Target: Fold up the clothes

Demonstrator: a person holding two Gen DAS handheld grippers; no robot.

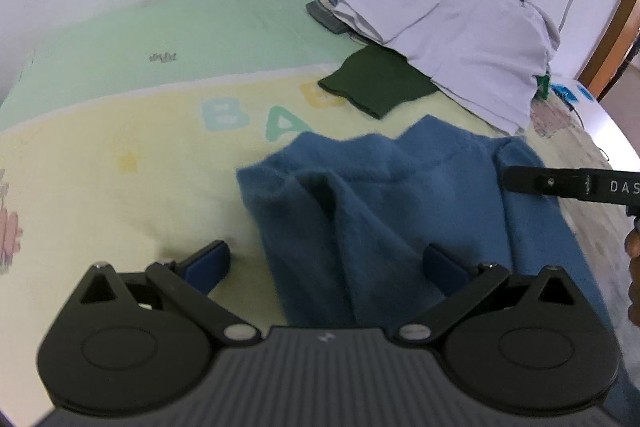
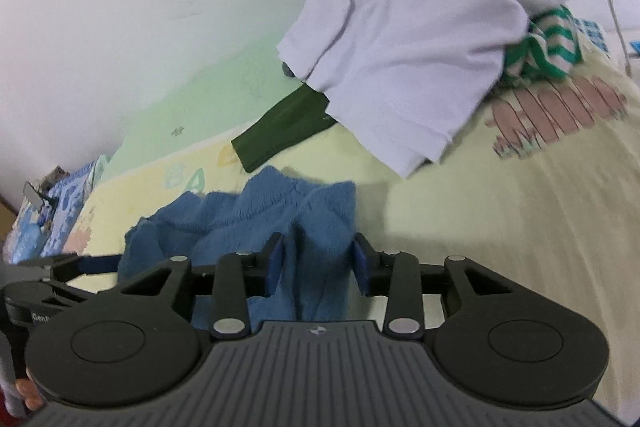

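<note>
Nearest, the left gripper [image 1: 326, 263] gapes wide over the blue knit garment [image 1: 400, 211] bunched on the near bedsheet [image 1: 120, 187], while the right gripper [image 2: 318, 263] straddles a raised fold without pinching, so that fold could slip free.

Soft, even daylight, faint shadows under the cloth, slight blur throughout (fisheye bending and dark corners at edges).

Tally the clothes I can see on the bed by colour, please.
Blue: 1, the fuzzy blue garment
Dark green: 1, the dark green garment
Pale lilac: 1, the pale lilac garment
Green-and-white striped: 1, the striped garment
Grey: 1, the grey garment
Total: 5
</note>
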